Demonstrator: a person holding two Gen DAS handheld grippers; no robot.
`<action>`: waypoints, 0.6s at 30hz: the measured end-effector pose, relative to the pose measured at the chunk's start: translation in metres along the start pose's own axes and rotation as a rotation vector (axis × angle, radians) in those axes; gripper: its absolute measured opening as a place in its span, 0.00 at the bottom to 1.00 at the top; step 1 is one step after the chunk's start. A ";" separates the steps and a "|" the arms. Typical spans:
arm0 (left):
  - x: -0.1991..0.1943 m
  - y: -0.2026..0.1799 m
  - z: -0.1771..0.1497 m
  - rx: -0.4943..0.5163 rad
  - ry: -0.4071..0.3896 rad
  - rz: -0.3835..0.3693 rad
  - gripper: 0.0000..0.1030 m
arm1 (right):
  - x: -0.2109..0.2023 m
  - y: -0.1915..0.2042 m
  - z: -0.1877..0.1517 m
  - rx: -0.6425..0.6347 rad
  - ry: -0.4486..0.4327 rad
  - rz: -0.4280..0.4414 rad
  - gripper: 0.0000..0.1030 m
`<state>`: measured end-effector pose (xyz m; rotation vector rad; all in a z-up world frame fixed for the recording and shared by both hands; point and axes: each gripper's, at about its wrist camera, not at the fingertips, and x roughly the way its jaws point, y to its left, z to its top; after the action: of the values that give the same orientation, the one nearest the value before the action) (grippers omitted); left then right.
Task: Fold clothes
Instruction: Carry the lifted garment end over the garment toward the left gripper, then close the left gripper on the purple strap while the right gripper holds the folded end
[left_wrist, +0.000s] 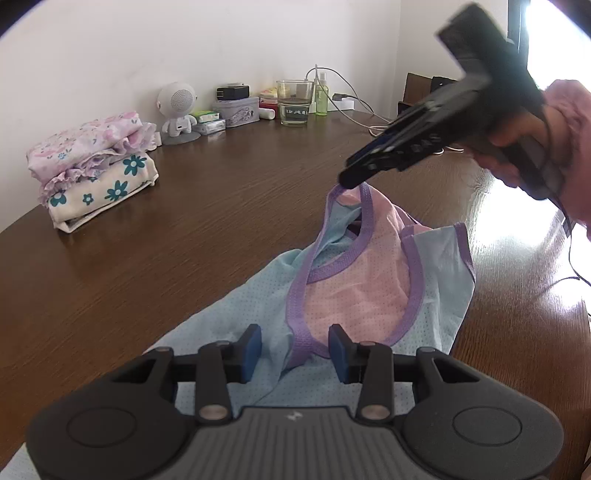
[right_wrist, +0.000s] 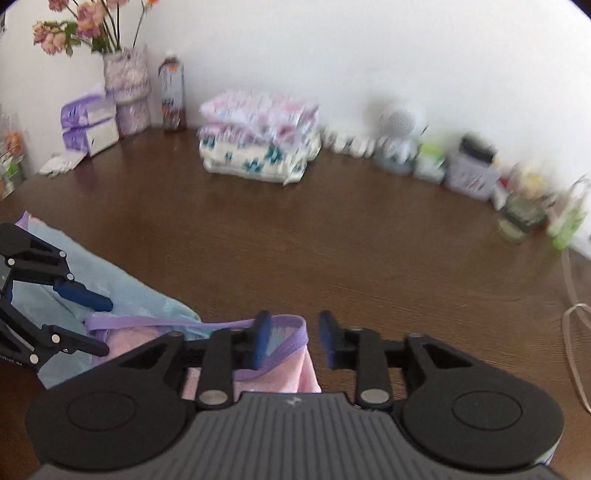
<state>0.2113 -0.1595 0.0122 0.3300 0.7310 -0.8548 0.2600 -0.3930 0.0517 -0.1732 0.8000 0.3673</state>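
Between open left tongs (left_wrist: 295, 350), vest (left_wrist: 351, 288)

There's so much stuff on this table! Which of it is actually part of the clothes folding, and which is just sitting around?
Part of the job:
- blue and pink vest being folded
- stack of folded clothes
- left gripper
- right gripper

Just lying about:
- white speaker figure
- glass
- lilac tin
- green bottle
- flower vase
- tissue packs

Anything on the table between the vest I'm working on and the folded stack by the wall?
Nothing: between the vest and the folded stack there is only bare brown table, clearest in the left wrist view.
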 end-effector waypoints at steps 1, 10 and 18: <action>-0.001 0.002 0.001 -0.012 -0.004 -0.006 0.36 | 0.009 -0.004 0.008 0.007 0.038 0.019 0.32; 0.007 0.018 0.076 -0.023 -0.017 -0.094 0.25 | 0.041 -0.006 0.018 -0.004 0.166 0.018 0.06; 0.089 0.009 0.121 -0.111 0.081 -0.226 0.25 | 0.017 -0.001 -0.001 0.037 0.008 0.031 0.08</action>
<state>0.3120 -0.2693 0.0361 0.1859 0.8989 -1.0137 0.2706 -0.3898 0.0388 -0.1283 0.8176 0.3807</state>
